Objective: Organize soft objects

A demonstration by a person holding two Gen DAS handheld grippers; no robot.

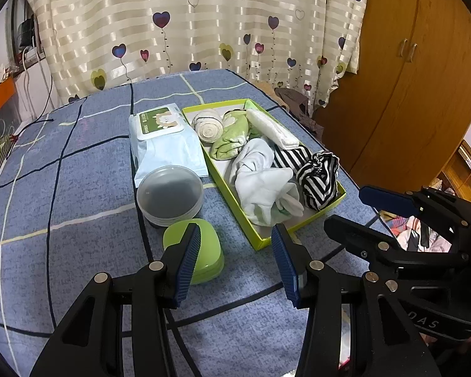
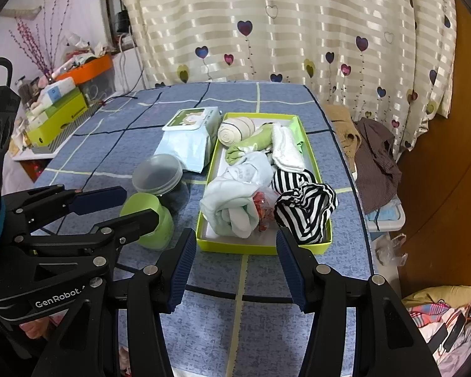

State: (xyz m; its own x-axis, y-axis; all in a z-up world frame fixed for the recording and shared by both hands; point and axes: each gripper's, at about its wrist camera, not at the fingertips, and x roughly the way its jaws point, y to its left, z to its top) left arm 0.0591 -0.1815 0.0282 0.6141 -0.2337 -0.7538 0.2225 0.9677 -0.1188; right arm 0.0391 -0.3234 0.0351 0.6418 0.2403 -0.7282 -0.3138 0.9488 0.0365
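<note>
Lime-green cardboard forms the shallow box (image 2: 204,242) that stands on the blue checked surface (image 1: 78,188) and serves as the collection tray for the soft items. All visible soft items lie inside it: a rolled cream sock (image 2: 234,132) at the far end, a green towel (image 2: 251,144), a white folded cloth (image 2: 287,150), a pale blue-white cloth bundle (image 2: 232,198) and a black-and-white striped garment (image 2: 304,207) at the near end. The items are packed side by side, apparently so that the box walls keep them from unrolling.

Hard or packaged items stand outside the box on its left: a wet-wipe pack (image 1: 163,144), a clear round lidded container (image 1: 169,194) and a green lidded case (image 1: 204,251). This separation fits a sort by softness.

The left gripper (image 1: 235,257) and the right gripper (image 2: 234,265) both hover above the near edge of the surface, tilted downward toward the box. The jaws of each stand wide, with nothing between them. Judged from the layout, sorting is near complete or complete; the bunched striped garment may need tidying.
</note>
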